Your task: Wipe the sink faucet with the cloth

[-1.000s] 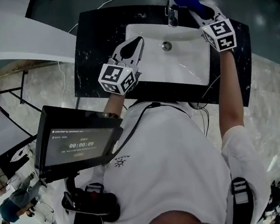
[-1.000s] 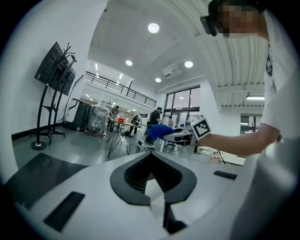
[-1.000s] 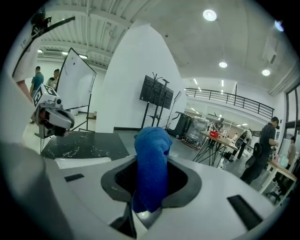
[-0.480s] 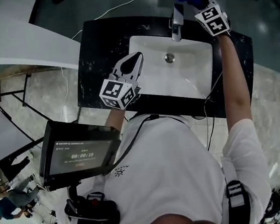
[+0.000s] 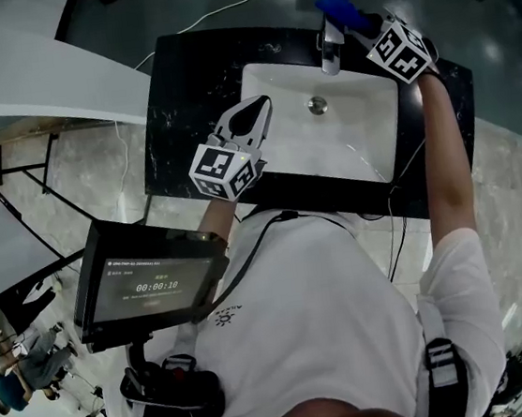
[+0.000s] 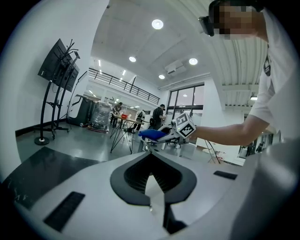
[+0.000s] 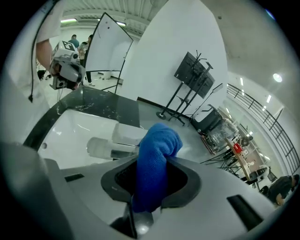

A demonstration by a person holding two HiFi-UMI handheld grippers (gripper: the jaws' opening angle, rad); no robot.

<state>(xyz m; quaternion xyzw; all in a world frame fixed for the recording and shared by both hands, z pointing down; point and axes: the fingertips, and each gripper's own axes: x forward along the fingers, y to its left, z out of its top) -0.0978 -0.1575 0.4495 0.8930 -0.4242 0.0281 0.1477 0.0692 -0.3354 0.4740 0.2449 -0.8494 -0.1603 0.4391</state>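
Since the frame half a second ago, my right gripper (image 5: pixel 359 21) has dipped and rolled toward the faucet (image 5: pixel 329 45).
- Black counter (image 5: pixel 172 100): carries the white sink (image 5: pixel 367 147).
- Left gripper (image 5: pixel 251 111): jaws together, empty, over the sink's left rim.
- Right gripper: clamped on the blue cloth (image 5: pixel 335 3), just beside the faucet at the sink's back edge.

Tall hall with a curved white wall (image 7: pixel 187 28) and glossy grey floor (image 6: pixel 70 140). Overhead, round recessed ceiling lights (image 6: pixel 157 24). At the far side, a railed mezzanine (image 6: pixel 122 83) beside tall windows (image 6: pixel 187 99). By the wall, a screen on a wheeled stand (image 6: pixel 58 63). Elsewhere, a whiteboard (image 7: pixel 105 44) and trestle tables (image 6: pixel 123 122).
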